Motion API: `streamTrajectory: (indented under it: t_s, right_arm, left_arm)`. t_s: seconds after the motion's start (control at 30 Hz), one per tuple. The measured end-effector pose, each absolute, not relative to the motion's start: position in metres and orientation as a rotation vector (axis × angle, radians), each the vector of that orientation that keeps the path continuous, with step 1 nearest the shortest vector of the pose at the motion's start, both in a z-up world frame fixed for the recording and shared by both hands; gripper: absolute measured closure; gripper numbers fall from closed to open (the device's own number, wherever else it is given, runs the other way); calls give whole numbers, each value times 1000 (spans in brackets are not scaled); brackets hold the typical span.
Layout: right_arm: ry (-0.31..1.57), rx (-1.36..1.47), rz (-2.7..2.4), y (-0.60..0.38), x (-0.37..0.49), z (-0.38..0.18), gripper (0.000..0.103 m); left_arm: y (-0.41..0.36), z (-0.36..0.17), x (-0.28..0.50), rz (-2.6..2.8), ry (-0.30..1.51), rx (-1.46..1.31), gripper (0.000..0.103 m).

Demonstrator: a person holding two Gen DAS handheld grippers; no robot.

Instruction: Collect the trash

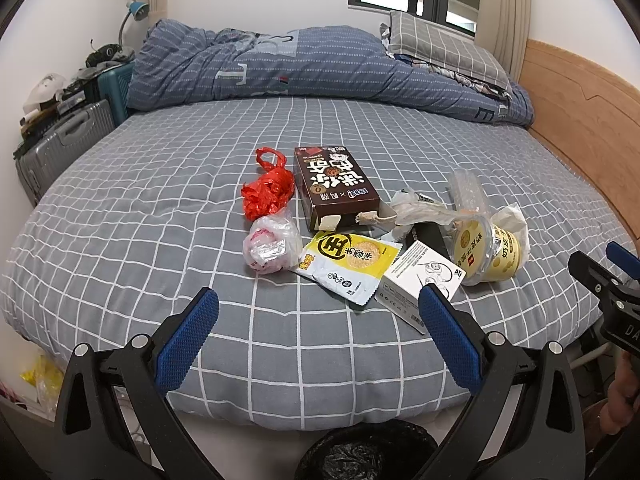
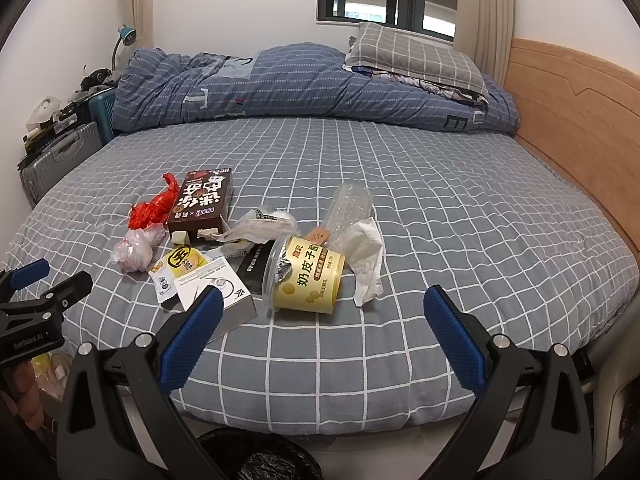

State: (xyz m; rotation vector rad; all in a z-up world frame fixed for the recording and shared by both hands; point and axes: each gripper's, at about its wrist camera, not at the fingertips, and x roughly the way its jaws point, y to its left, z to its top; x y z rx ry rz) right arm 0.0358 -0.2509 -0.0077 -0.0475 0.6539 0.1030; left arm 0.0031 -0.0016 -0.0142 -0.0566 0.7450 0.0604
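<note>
On grey white-checked bed sheet (image 1: pixel 160 216), trash cluster around brown cardboard snack box (image 1: pixel 334 184): crumpled red plastic bag (image 1: pixel 268 192) touching box's left side; clear bag with foil (image 1: pixel 270 246) just below red bag; yellow-white snack sachet (image 1: pixel 352 264) in front of box; white carton (image 1: pixel 416 276) and tipped yellow tub (image 2: pixel 308 280) right of box. Left gripper (image 1: pixel 318 332) spread wide, empty. Right gripper (image 2: pixel 324 330) likewise agape, holding nothing. Black-lined bin (image 1: pixel 368 452) below bed edge.

I see matt checked cloth on the bed (image 1: pixel 160 216). On it, a crinkled glossy red plastic bag (image 1: pixel 267 192) lies just beside the smooth brown cardboard box (image 1: pixel 334 184); the tissue (image 2: pixel 364 256) looks soft, creased paper.
</note>
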Motion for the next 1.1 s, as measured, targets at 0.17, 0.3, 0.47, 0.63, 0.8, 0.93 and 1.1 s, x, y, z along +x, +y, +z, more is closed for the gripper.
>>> streamTrajectory:
  t_s: [0.17, 0.3, 0.47, 0.63, 0.8, 0.93, 1.1]
  right_arm:
    - [658, -50, 103, -251, 36, -10, 7]
    - [663, -57, 95, -256, 42, -10, 7]
    - [679, -102, 77, -263, 61, -11, 7]
    - [701, -132, 47, -280, 83, -15, 7]
    - [732, -167, 4, -302, 108, -26, 10]
    - [776, -156, 6, -314, 124, -40, 15]
    - [844, -116, 56, -315, 143, -58, 23]
  left_arm:
    - [-3, -16, 5, 55, 751, -54, 6]
    - [-8, -20, 10, 36, 766, -51, 6]
    - [-21, -31, 34, -13, 809, -6, 6]
    - [-31, -44, 56, -37, 852, -14, 6]
    - [-46, -57, 75, -76, 885, 9, 6]
    - [-56, -69, 91, -92, 911, 54, 6]
    - [-71, -84, 105, -167, 949, 109, 6]
